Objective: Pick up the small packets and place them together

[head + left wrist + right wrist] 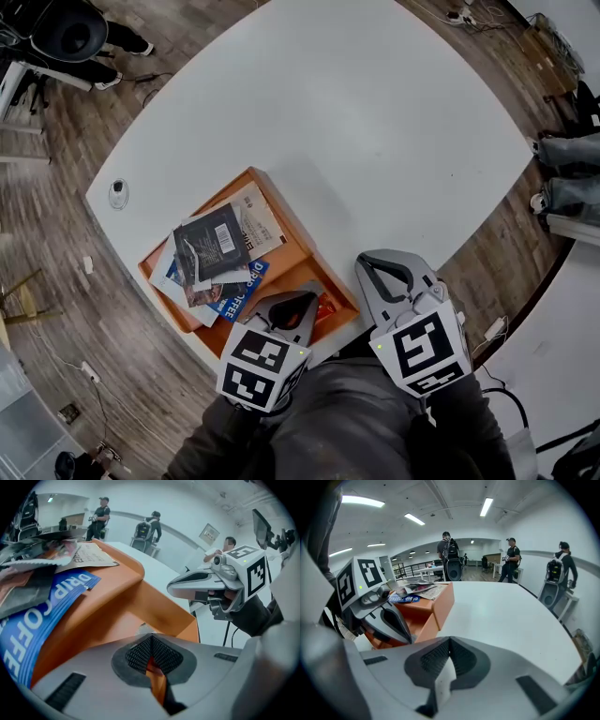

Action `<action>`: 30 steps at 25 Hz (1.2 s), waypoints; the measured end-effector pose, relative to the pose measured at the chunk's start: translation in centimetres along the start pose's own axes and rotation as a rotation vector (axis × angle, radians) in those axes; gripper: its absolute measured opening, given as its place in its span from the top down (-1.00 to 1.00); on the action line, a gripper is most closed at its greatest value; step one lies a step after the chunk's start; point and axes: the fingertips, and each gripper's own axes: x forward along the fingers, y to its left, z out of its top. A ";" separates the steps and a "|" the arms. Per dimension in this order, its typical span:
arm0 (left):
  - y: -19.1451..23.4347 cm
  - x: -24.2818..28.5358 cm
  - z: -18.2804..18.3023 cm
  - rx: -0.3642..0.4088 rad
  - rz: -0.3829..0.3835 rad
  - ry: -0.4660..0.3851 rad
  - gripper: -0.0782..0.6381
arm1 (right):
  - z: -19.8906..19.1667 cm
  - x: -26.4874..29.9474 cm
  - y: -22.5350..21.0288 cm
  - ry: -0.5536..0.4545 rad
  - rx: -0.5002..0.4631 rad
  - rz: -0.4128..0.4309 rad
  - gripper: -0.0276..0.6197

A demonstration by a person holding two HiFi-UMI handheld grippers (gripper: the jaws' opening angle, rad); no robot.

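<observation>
Left gripper (151, 638) jaws together, nose inside orange tray (300, 239), 5 o'clock of packets (217, 246); right gripper (449, 641) jaws closed, empty, over white table (375, 122)

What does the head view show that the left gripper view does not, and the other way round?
Only the head view: the whole white table, the wooden floor and a small round object on the table. Only the left gripper view: people in the background and the left gripper with its jaws closed together. Both: the orange tray, the blue coffee packet and the right gripper.
</observation>
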 end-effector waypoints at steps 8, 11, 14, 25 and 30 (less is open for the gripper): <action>1.8 -2.2 -2.4 -0.059 0.046 -0.018 0.79 | 1.3 0.4 2.2 -0.017 -0.042 0.019 0.90; 2.1 -2.2 -2.9 -0.062 0.053 -0.028 0.79 | 1.8 0.8 3.3 -0.022 -0.067 0.030 0.90; 2.2 -2.7 -2.4 -0.051 0.073 -0.071 0.79 | 2.4 0.7 4.0 -0.028 -0.093 0.027 0.90; 2.4 -10.6 -0.8 -0.118 0.193 -0.401 0.79 | 5.2 0.0 10.4 -0.036 -0.261 0.135 0.90; 1.3 -13.3 -1.9 -0.148 0.220 -0.493 0.79 | 4.8 1.3 13.6 0.030 -0.375 0.202 0.89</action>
